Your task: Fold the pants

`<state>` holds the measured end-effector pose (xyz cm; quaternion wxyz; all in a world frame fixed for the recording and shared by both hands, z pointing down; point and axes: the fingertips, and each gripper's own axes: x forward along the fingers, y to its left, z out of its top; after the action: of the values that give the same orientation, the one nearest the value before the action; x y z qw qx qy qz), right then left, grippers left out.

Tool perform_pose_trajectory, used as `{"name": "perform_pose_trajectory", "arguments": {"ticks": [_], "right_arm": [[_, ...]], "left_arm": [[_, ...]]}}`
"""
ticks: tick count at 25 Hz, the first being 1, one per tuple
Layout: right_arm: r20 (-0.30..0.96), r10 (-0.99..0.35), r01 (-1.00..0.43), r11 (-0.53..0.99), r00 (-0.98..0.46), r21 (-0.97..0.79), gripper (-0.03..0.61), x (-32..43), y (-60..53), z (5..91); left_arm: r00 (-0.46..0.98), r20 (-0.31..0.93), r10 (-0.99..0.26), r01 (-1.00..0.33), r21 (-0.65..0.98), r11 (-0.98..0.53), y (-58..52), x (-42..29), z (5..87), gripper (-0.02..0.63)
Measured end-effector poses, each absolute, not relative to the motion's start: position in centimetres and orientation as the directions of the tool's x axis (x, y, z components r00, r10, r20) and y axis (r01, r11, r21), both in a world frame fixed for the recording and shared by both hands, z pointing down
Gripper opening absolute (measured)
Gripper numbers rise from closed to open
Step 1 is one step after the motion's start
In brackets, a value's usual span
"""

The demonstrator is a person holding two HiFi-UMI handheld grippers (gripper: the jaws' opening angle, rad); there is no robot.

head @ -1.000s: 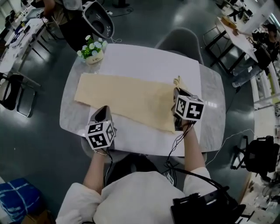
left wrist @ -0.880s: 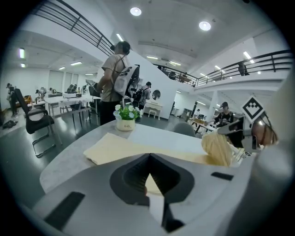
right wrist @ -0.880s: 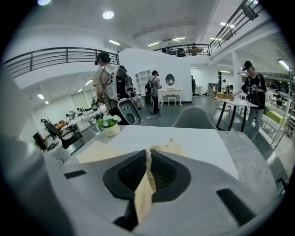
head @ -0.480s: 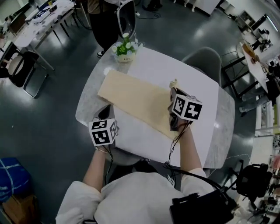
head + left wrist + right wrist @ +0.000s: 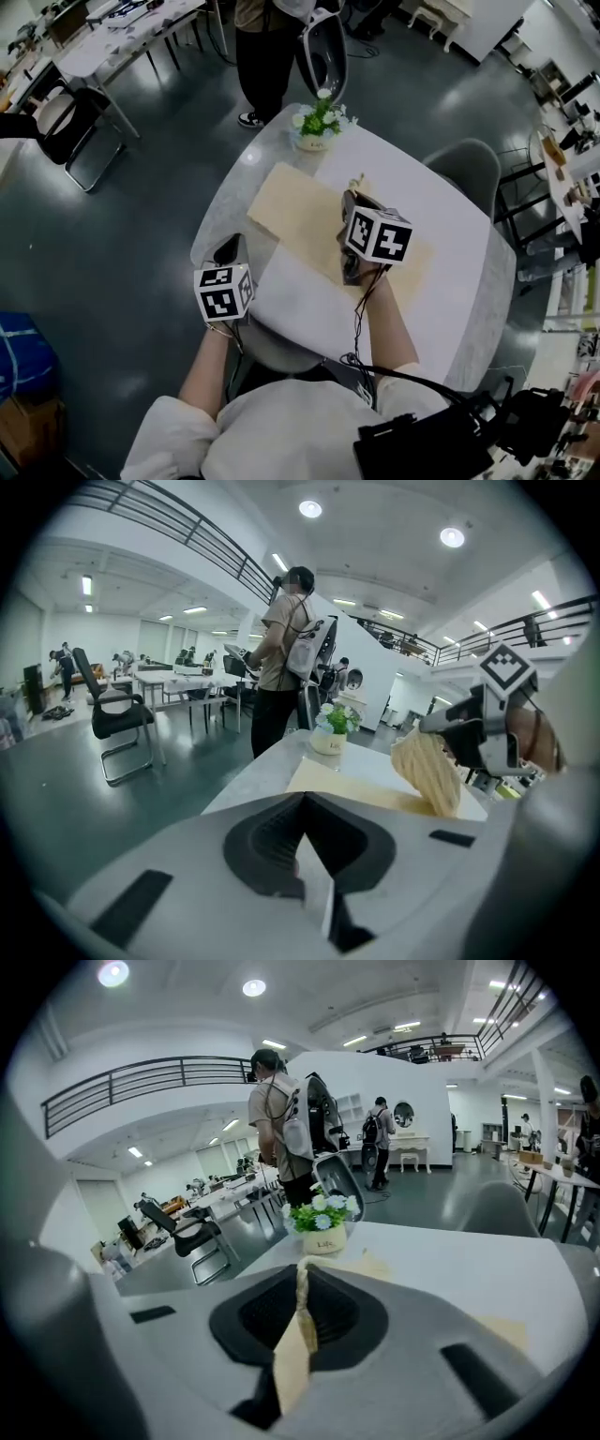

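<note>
The beige pants (image 5: 291, 211) lie lengthwise on the white table (image 5: 441, 309). My right gripper (image 5: 353, 197) is shut on one end of them, and a strip of beige cloth (image 5: 298, 1330) runs between its jaws. It holds that bunched end (image 5: 427, 771) raised above the flat part (image 5: 347, 785), over the middle of the table. My left gripper (image 5: 228, 249) hovers at the table's near-left edge, beside the pants and apart from them. Its jaws meet at the tip (image 5: 302, 799), and I see no cloth in them.
A small pot of flowers (image 5: 317, 120) stands at the table's far end, just past the pants. A person (image 5: 267, 37) with a backpack stands right behind it. A grey chair (image 5: 469, 169) sits at the table's right side, and a black office chair (image 5: 70, 122) stands on the floor to the left.
My right gripper has carried the pants' end leftward over the rest of the pants, toward the flower pot end. The left gripper has slid along the table's edge to the left.
</note>
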<state>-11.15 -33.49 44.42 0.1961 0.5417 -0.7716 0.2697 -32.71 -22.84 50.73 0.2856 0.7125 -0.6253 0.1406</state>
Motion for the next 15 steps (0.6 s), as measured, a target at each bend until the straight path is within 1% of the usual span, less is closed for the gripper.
{"name": "perform_pose_trajectory", "arguments": {"ticks": [8, 9, 10, 11, 12, 15], "right_arm": [[0.573, -0.669, -0.880, 0.399, -0.473, -0.260, 0.021, -25.8, -36.6, 49.1], [0.576, -0.650, -0.867, 0.416, -0.495, -0.276, 0.050, -27.5, -36.6, 50.1], [0.580, -0.630, -0.854, 0.427, -0.516, -0.297, 0.129, -28.7, -36.3, 50.9], [0.584, -0.614, -0.845, 0.430, -0.531, -0.317, 0.194, -29.5, -36.0, 51.6], [0.589, -0.605, -0.842, 0.427, -0.536, -0.329, 0.198, -29.8, -35.6, 52.1], [0.596, -0.609, -0.851, 0.408, -0.523, -0.330, 0.178, -29.0, -35.1, 52.6]], "left_arm": [[0.095, 0.590, -0.802, -0.971, 0.233, 0.056, -20.6, -39.8, 53.7, 0.004], [0.090, 0.594, -0.799, -0.969, 0.237, 0.066, -20.2, -40.3, 54.1, 0.004], [0.088, 0.597, -0.797, -0.968, 0.242, 0.074, -19.9, -40.7, 54.4, 0.005], [0.087, 0.600, -0.795, -0.966, 0.246, 0.079, -19.6, -41.0, 54.7, 0.003], [0.088, 0.602, -0.794, -0.965, 0.249, 0.083, -19.5, -41.2, 55.0, 0.005], [0.090, 0.602, -0.794, -0.963, 0.255, 0.084, -19.8, -41.6, 55.6, 0.003]]}}
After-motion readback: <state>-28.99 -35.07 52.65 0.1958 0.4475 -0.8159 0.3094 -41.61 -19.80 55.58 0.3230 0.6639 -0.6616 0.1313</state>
